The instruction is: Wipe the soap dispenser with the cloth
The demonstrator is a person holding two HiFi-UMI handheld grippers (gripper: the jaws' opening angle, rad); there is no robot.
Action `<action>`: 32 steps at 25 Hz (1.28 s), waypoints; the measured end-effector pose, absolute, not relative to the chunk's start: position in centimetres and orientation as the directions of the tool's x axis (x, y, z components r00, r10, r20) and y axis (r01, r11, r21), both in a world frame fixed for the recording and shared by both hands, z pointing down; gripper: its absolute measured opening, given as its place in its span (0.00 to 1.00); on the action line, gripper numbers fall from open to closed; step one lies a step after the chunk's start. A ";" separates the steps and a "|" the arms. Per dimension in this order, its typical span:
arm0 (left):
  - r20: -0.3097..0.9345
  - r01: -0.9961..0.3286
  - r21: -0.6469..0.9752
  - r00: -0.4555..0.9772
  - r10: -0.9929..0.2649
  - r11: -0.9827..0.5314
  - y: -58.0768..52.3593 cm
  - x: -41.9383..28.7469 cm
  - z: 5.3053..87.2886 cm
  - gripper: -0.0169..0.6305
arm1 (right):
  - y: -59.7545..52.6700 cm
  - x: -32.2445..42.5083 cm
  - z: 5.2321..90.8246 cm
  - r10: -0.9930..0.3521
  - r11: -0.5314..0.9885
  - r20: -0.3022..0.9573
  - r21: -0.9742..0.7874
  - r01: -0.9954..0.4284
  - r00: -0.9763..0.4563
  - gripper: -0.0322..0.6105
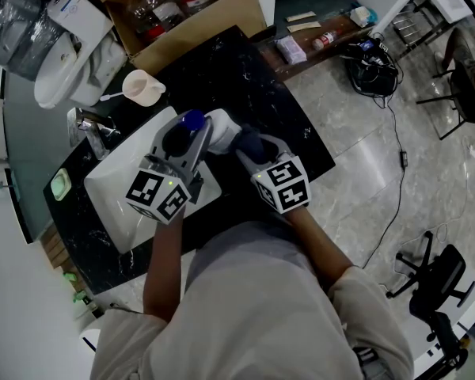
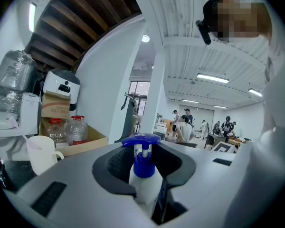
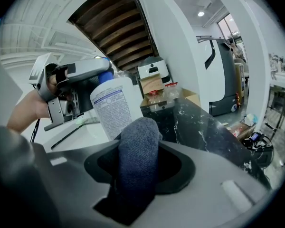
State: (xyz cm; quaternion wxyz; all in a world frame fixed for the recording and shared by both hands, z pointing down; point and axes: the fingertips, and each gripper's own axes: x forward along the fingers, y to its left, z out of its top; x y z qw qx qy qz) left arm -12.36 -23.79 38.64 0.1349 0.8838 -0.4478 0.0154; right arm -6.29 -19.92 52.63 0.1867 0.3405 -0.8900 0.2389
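Note:
The soap dispenser (image 1: 222, 127) is a white bottle with a blue pump top (image 2: 141, 141), held above the sink's right edge. My left gripper (image 1: 196, 129) is shut on its neck and upper body (image 2: 145, 184). My right gripper (image 1: 253, 149) is shut on a folded dark blue cloth (image 3: 138, 146). The cloth's rounded end touches the lower side of the labelled bottle (image 3: 114, 106). In the right gripper view, the left gripper (image 3: 71, 82) and the hand holding it show behind the bottle.
A white sink (image 1: 111, 192) with a chrome faucet (image 1: 91, 133) is set in the black marble counter (image 1: 253, 77). A white cup (image 1: 142, 87) and an open cardboard box (image 1: 190, 14) of jars stand behind. A green soap dish (image 1: 60, 184) lies left of the sink.

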 end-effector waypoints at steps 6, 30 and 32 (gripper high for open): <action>0.151 -0.796 0.219 0.599 -0.787 -0.564 -23.7 -12.2 38.7 0.20 | -19.8 -6.5 52.2 -0.513 0.661 0.480 -0.308 -0.684 -0.712 0.31; 0.153 -0.790 0.210 0.609 -0.778 -0.576 -23.7 -11.5 38.7 0.19 | -19.8 -7.0 50.8 -0.489 0.638 0.430 -0.418 -0.647 -0.759 0.31; 0.152 -0.790 0.211 0.608 -0.779 -0.575 -23.7 -11.4 38.7 0.19 | -19.8 -7.0 50.4 -0.488 0.637 0.420 -0.428 -0.641 -0.765 0.31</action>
